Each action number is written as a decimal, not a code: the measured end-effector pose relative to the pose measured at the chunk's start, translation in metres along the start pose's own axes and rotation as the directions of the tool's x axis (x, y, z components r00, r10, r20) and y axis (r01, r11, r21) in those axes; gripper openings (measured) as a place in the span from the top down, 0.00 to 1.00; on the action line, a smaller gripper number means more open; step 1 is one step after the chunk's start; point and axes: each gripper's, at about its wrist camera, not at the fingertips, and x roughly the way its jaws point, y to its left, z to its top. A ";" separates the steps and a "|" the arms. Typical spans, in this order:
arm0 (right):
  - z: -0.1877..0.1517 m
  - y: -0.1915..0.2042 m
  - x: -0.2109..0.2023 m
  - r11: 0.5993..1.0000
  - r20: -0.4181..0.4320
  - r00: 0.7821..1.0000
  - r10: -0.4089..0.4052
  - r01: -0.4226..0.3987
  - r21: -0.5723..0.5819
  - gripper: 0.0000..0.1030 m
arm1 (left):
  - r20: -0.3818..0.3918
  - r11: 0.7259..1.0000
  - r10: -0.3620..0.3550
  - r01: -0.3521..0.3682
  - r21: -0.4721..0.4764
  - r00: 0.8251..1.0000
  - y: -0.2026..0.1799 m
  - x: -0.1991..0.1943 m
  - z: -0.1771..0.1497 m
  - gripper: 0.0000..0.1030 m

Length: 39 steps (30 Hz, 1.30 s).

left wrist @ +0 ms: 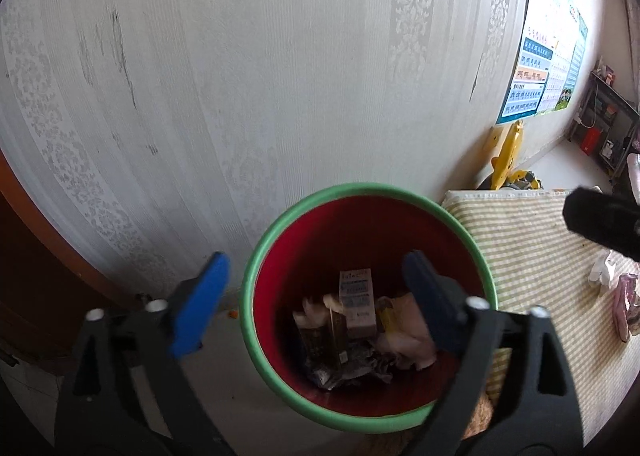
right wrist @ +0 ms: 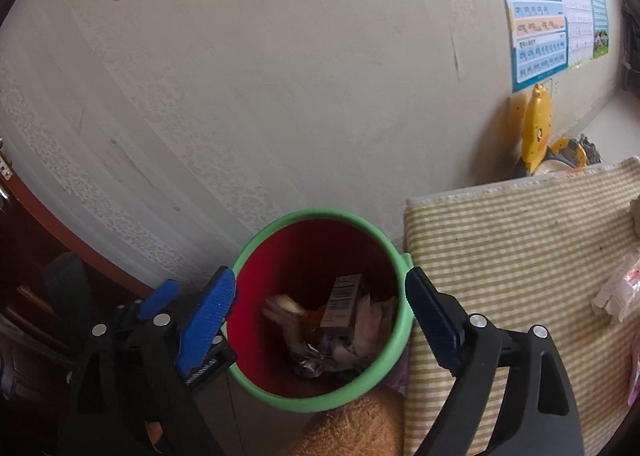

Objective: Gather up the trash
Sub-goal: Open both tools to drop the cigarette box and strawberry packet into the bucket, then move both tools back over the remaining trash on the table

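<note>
A red bin with a green rim (left wrist: 256, 268) stands against the wall; the right wrist view shows its rim (right wrist: 400, 332) too. Inside lie a small carton (left wrist: 357, 304), crumpled paper (left wrist: 404, 332) and dark wrappers (left wrist: 340, 370). My left gripper (left wrist: 316, 262) hovers over the bin mouth, open, with nothing between its blue fingers. My right gripper (right wrist: 319, 276) also hangs open over the bin, empty. Below it lie the carton (right wrist: 340, 306) and a blurred pale scrap (right wrist: 282, 306).
A green-striped mat (left wrist: 532, 248) lies right of the bin, with white crumpled trash (left wrist: 602, 270) and a pink item (left wrist: 626, 306) on it. A yellow toy (left wrist: 506, 160) leans on the wallpapered wall. A brown door frame (left wrist: 48, 224) is at the left, and an orange fuzzy cloth (right wrist: 360, 428) lies in front.
</note>
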 end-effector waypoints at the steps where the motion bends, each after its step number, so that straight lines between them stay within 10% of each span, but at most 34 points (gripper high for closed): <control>1: 0.000 -0.002 -0.004 1.000 0.008 1.000 -0.001 0.001 0.000 0.19 | 0.023 1.000 0.007 -0.007 0.004 1.000 -0.002 -0.005 0.002 0.05; 5: -0.011 -0.003 -0.034 0.988 0.125 0.986 -0.107 0.120 -0.096 0.07 | 0.089 0.998 0.056 -0.059 0.030 0.994 -0.013 -0.017 0.003 0.05; 11: -0.044 -0.025 -0.086 0.926 0.352 0.899 -0.263 0.337 -0.169 0.07 | 0.182 0.996 0.093 -0.093 -0.006 0.979 -0.026 -0.036 0.002 0.05; 15: -0.059 -0.080 -0.114 0.937 0.307 0.899 -0.312 0.345 -0.057 0.07 | 0.235 0.992 0.111 -0.123 0.036 0.965 -0.045 -0.048 0.000 0.05; 25: -0.109 -0.281 -0.165 0.722 -0.039 0.764 -0.644 0.623 0.300 0.08 | 0.197 0.979 -0.040 -0.001 0.203 0.980 -0.125 -0.059 -0.015 0.05; 30: -0.121 -0.326 -0.150 0.741 -0.135 0.793 -0.595 0.605 0.290 0.22 | 0.096 0.943 -0.126 0.089 0.321 0.987 -0.194 -0.048 -0.025 0.05; 32: -0.124 -0.333 -0.141 0.759 -0.155 0.804 -0.574 0.593 0.269 0.43 | 0.032 0.926 -0.185 0.163 0.342 0.982 -0.225 -0.040 -0.028 0.05; 39: -0.141 -0.328 -0.152 0.816 -0.093 0.890 -0.447 0.448 0.365 0.72 | -0.049 0.888 -0.248 0.247 0.388 0.968 -0.302 -0.016 -0.039 0.07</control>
